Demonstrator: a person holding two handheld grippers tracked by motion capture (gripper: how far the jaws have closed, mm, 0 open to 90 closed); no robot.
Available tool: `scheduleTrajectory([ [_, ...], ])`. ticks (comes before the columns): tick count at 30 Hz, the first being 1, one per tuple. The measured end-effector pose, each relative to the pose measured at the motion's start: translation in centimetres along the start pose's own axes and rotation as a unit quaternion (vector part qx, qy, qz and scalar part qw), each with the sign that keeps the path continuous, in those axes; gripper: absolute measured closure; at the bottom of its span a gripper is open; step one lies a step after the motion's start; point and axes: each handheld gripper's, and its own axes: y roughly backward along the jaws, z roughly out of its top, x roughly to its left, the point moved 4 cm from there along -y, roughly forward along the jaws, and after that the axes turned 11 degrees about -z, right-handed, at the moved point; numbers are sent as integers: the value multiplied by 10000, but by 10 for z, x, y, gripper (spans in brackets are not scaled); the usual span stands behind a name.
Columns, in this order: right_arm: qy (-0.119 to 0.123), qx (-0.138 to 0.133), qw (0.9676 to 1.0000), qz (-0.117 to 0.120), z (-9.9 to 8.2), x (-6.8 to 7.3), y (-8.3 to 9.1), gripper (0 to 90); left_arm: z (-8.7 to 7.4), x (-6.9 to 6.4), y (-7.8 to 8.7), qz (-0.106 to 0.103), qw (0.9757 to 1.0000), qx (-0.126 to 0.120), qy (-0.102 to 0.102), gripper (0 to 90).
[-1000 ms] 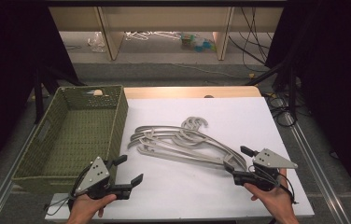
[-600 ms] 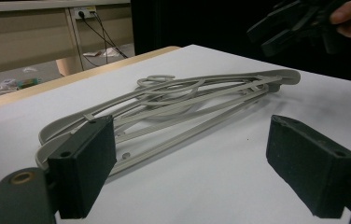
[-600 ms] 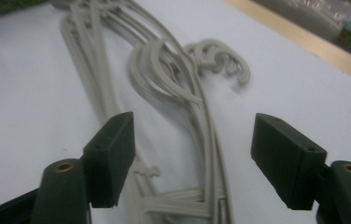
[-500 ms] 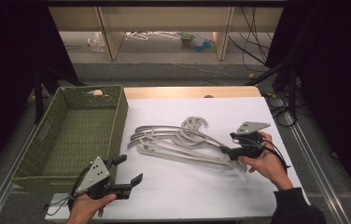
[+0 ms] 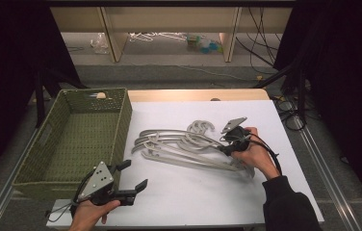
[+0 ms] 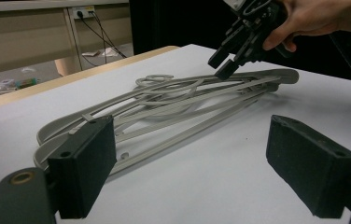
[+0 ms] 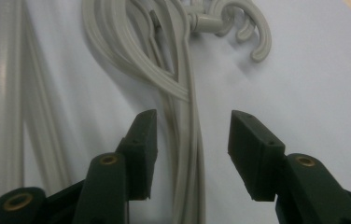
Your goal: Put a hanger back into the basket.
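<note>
One green woven basket (image 5: 80, 134) far left; left gripper (image 5: 130, 175) near left, jaws wide, empty; grey hangers (image 5: 184, 147) stacked mid-table, count unclear; right gripper (image 5: 227, 139) half-closed, closing, straddling hanger arms, pads not touching; no readable writing

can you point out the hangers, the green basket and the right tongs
hangers (image 5: 179, 147): high view, on the grey arms in mid-pile
green basket (image 5: 121, 125): high view, on its right woven wall
right tongs (image 7: 192, 154): right gripper view, midway between its black tips, astride hanger arms
</note>
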Motion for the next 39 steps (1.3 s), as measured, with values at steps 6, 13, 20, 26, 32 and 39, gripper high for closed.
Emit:
scheduleTrajectory([
  [6,119,166,9998,-41,3,1,-13,577,0,-2,-1,-15,10000,-11,97,159],
  [13,179,275,9995,-2,1,0,-23,665,-1,-2,-2,-33,10000,38,33,159],
  [20,261,312,9991,100,2,4,-24,754,-1,-4,-3,-71,10000,57,10,161],
  [26,417,207,9989,58,2,2,-22,803,0,-4,-3,-98,9999,63,-44,162],
  [32,429,80,9990,-69,8,-3,-9,807,0,-4,-3,-108,9999,93,-93,162],
  [39,198,-376,9990,-157,18,-7,11,815,0,-4,-3,-112,9999,71,-47,162],
])
